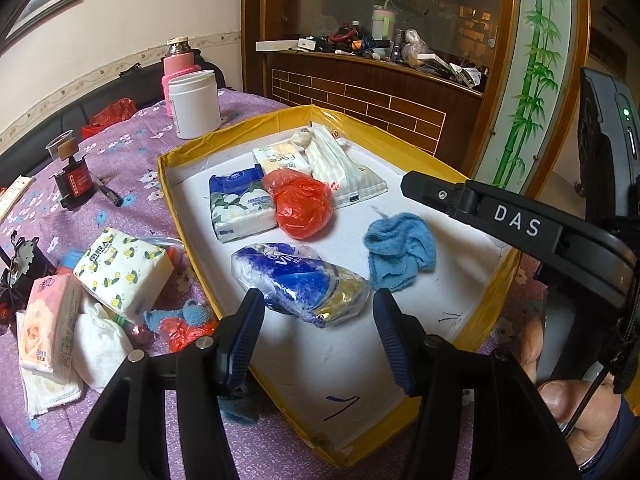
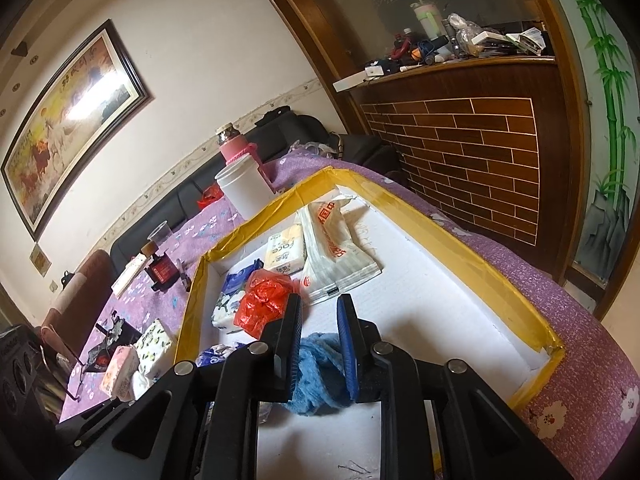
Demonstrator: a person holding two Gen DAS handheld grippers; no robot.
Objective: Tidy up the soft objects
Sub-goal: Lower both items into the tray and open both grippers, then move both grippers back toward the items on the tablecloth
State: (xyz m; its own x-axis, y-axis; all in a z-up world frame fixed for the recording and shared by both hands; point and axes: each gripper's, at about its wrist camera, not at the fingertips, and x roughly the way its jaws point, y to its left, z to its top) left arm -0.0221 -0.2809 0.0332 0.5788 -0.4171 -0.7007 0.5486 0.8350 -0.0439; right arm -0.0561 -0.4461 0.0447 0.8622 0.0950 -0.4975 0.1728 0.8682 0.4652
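A yellow-rimmed white tray [image 1: 192, 152] holds a blue-and-white tissue pack [image 1: 300, 284], which lies just beyond the spread tips of my left gripper [image 1: 316, 306]; the pads do not touch it. A crumpled blue cloth [image 1: 400, 248] rests on the tray floor under one finger [image 1: 500, 216] of my right gripper. In the right wrist view the right gripper [image 2: 320, 304] stands slightly ajar above the blue cloth [image 2: 320, 368], not pinching it. Further back sit a red bag bundle [image 1: 302, 208] and a flowered tissue pack [image 1: 240, 208]. Left of the tray lie a lemon-print pack [image 1: 124, 272] and a pink pack [image 1: 48, 324].
A white jar [image 1: 196, 104] and a pink bottle [image 1: 178, 60] stand behind the tray on the purple tablecloth [image 1: 120, 148]. An ink bottle [image 1: 76, 180] and a pen [image 1: 108, 194] lie at the left. A hand [image 1: 580, 412] holds the right gripper. A wooden counter [image 1: 380, 92] is beyond.
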